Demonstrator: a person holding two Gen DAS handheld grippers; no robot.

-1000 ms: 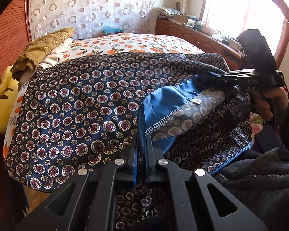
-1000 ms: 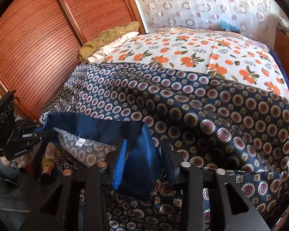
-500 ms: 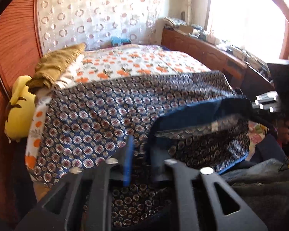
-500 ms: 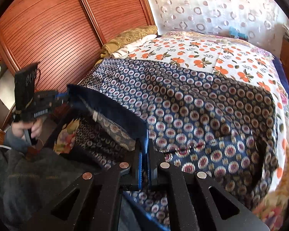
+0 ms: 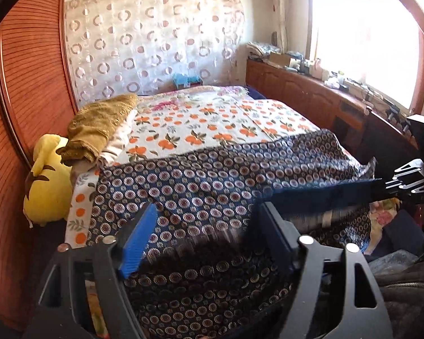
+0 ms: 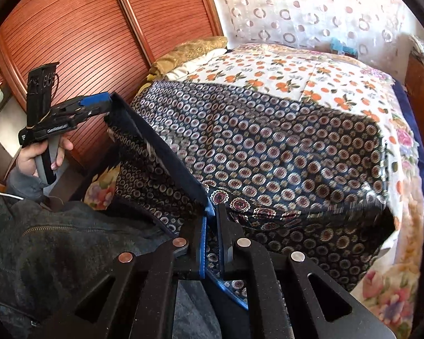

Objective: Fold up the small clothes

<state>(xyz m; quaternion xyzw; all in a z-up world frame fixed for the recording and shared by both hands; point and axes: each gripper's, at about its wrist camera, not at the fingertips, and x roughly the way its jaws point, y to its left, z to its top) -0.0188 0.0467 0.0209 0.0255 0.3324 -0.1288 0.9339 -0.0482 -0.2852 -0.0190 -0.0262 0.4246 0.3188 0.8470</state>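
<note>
From the left wrist, the left tool (image 5: 209, 237) has just been spreading and stands released, the patterned navy garment (image 5: 212, 186) blurred between its fingers, untouched; the yellow plush toy (image 5: 46, 180) beside the bed (image 5: 200, 118) shows only here. From the right wrist, the right tool (image 6: 212, 226) is clenched on the garment's dark hem (image 6: 161, 147); the hand (image 6: 39, 155) gripping the left tool appears only here.

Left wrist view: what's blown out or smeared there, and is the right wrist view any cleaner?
Left wrist view: window overexposed to white; waistband motion-blurred at the open left gripper. Right wrist view: evenly lit; waistband edge smeared, right gripper sharp, shut on the fabric; fisheye bends the wardrobe doors.
</note>
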